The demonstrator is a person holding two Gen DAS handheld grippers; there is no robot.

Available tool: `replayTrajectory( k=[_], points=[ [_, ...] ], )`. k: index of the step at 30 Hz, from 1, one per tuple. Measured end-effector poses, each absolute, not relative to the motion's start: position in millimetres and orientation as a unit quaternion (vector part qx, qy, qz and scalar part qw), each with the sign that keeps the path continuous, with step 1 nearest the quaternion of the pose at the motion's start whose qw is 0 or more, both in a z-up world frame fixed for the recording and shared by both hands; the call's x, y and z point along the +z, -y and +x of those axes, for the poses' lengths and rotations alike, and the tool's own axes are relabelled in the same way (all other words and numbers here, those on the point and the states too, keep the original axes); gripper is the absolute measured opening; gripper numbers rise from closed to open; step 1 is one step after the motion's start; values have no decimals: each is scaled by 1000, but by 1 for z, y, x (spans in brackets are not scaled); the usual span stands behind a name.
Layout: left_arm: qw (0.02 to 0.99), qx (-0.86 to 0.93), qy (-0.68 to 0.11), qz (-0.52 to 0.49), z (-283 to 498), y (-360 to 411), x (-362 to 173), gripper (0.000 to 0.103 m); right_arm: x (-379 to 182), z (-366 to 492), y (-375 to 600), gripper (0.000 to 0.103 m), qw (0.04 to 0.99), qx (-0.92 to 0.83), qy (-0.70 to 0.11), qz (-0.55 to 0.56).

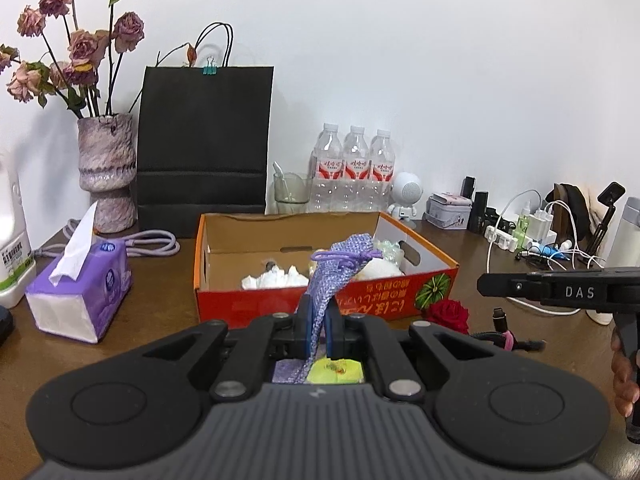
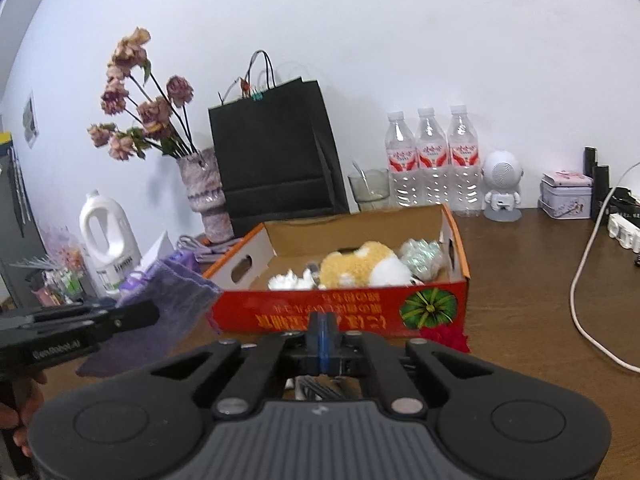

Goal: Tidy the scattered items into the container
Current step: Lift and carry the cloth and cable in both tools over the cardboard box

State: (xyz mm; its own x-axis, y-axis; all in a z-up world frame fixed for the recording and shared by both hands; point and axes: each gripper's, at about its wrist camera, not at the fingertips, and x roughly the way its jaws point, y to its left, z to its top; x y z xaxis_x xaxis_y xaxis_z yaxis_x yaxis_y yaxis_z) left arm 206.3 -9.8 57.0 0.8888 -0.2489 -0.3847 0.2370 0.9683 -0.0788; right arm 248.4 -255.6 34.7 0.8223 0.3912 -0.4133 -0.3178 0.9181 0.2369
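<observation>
Left gripper (image 1: 319, 322): fingers clamped on a purple drawstring pouch (image 1: 340, 268), held above the table (image 1: 160, 312) just in front of the cardboard box (image 1: 280, 300); right gripper (image 2: 323, 338): fingers pressed together with nothing between them, positioned before the box front wall; box contents: plush toy (image 2: 360, 266), crumpled white tissue (image 2: 290, 281), clear crinkled wrapper (image 2: 422, 258); a red rose (image 1: 448, 314) lies on the table touching the box's front right corner; a tissue pack (image 1: 80, 292) stands left of the box
</observation>
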Motion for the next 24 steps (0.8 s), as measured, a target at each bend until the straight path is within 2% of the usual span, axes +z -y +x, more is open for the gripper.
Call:
replayTrajectory(
  k=[5, 6, 7, 9, 20, 23, 24],
  points=[
    [973, -126, -194, -17, 213, 9, 61, 7, 42, 257, 255, 2, 951, 190, -234, 69],
    [972, -126, -195, -19, 213, 8, 60, 7, 39, 259, 257, 8, 950, 187, -240, 68],
    [972, -127, -199, -20, 214, 7, 57, 7, 35, 260, 259, 23, 950, 180, -247, 65],
    [970, -127, -207, -21, 214, 6, 51, 7, 22, 262, 265, 44, 949, 159, -265, 61],
    [965, -124, -231, -25, 210, 5, 32, 7, -42, 271, 227, 41, 914, 188, -358, -30],
    [965, -120, -233, -25, 207, 1, 31, 7, -49, 273, 218, 23, 913, 187, -357, -62],
    [965, -118, -234, -25, 207, 0, 31, 7, -48, 273, 217, 13, 912, 191, -358, -63]
  ],
)
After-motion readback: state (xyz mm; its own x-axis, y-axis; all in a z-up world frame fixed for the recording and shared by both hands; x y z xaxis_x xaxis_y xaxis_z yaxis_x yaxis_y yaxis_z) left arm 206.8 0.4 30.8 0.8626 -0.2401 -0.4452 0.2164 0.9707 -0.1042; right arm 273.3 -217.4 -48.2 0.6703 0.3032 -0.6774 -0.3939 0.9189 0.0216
